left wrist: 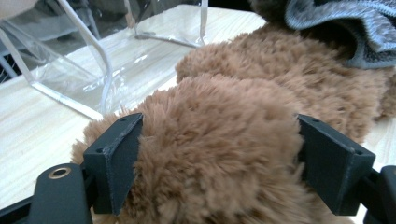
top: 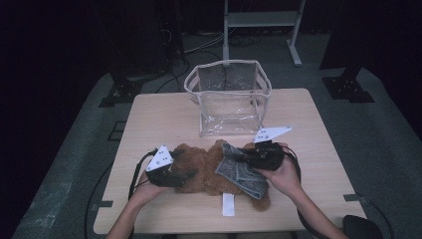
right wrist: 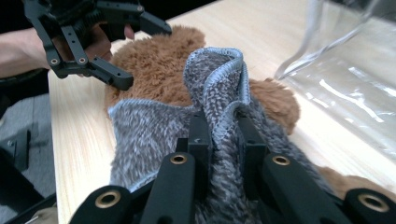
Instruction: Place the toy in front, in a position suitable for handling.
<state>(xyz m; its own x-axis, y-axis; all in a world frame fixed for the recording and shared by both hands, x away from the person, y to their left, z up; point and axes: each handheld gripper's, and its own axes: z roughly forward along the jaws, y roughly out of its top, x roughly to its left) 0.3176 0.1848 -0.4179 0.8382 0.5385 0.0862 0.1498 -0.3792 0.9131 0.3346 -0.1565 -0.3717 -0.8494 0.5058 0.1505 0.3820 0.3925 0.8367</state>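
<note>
Dark floor rings our pale wooden table [top: 149, 119]. At its six o'clock lies the brown plush bear [top: 201, 167]. Our left gripper [top: 185, 175] straddles its furry body, jaws wide. Our right gripper [top: 247, 158] pinches the grey knitted garment [top: 239, 172]. We judge dressing underway; next, pull the fabric over while bracing the bear.

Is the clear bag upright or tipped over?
Upright: the clear bag stands on the table, mouth open upward, behind the brown plush toy.

Left claw [left wrist: 219, 158] jaws wide — seemingly pressing; right claw [right wrist: 223, 135] pinched shut — both forearms low.
</note>
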